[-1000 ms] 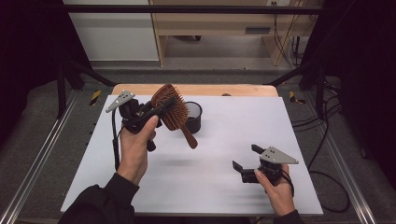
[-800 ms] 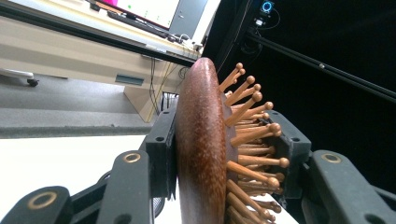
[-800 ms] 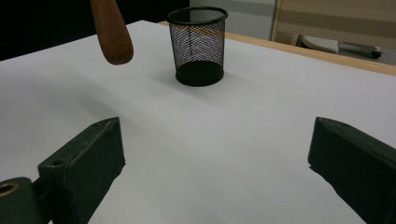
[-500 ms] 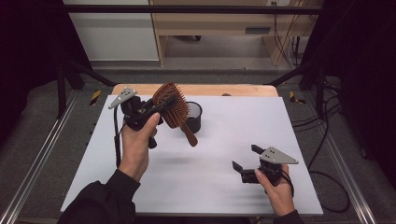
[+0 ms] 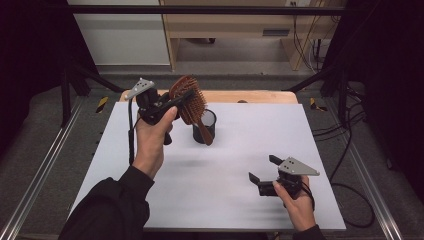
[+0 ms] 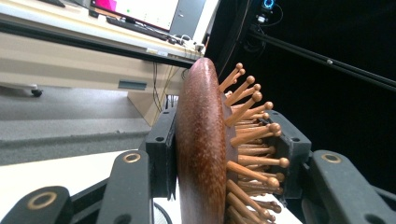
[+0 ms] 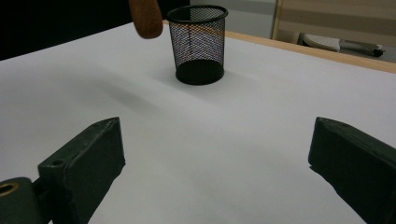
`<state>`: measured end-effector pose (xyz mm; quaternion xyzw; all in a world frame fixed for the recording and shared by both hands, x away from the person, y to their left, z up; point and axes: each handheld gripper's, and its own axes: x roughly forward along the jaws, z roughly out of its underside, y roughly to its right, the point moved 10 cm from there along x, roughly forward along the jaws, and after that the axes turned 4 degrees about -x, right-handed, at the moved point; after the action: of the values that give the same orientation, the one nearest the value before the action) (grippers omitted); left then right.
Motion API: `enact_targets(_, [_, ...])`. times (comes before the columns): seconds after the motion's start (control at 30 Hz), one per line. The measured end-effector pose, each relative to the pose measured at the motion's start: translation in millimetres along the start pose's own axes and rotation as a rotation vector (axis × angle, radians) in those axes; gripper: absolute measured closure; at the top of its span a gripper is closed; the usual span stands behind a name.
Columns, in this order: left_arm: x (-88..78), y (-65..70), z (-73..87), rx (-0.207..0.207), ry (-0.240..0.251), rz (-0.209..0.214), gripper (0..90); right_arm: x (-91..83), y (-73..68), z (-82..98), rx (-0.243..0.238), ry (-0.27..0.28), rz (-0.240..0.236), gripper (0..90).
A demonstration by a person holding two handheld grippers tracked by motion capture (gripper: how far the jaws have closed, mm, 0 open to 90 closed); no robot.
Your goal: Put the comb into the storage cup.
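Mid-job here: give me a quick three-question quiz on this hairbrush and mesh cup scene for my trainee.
1. True or false: the left gripper is shut on the head of the wooden hairbrush.
2. Which stands on the white table? A) a glass jar B) a black mesh cup C) a cardboard box
3. Fill in: the fingers of the right gripper stand ____, with nothing between them.

Key: 1 true, one finger on the smooth back, one on the bristles. 2 B, upright and empty. 3 open.
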<state>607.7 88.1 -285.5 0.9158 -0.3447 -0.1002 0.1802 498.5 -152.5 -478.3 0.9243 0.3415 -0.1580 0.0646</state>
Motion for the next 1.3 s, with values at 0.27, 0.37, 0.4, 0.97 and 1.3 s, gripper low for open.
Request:
enact_targets(0.27, [16.5,-9.2,-23.4,-0.018,0.051,0.006,51.8,1.5,0.9,-0.9,0.003,0.004,-0.003,3.8])
enact_targets(0.37, [21.8,-13.6,-28.8,-0.013,0.058,0.002,51.8,1.4,1.8,-0.9,0.005,0.005,-0.001,3.8])
enact_targets(0.4, [23.4,-15.0,-29.3,-0.013,0.056,0.001,51.8,1.4,2.0,-1.2,0.006,0.007,-0.001,3.8])
enact_targets(0.97, [33.6,-32.0,-41.0,-0.031,0.083,-0.016,51.7,-0.4,3.0,-1.3,0.008,0.01,-0.001,3.7])
enact_targets(1.3, [34.3,-38.8,-44.3,-0.025,0.093,-0.036,51.8,-0.6,3.4,-1.3,0.012,0.011,0.0,3.7])
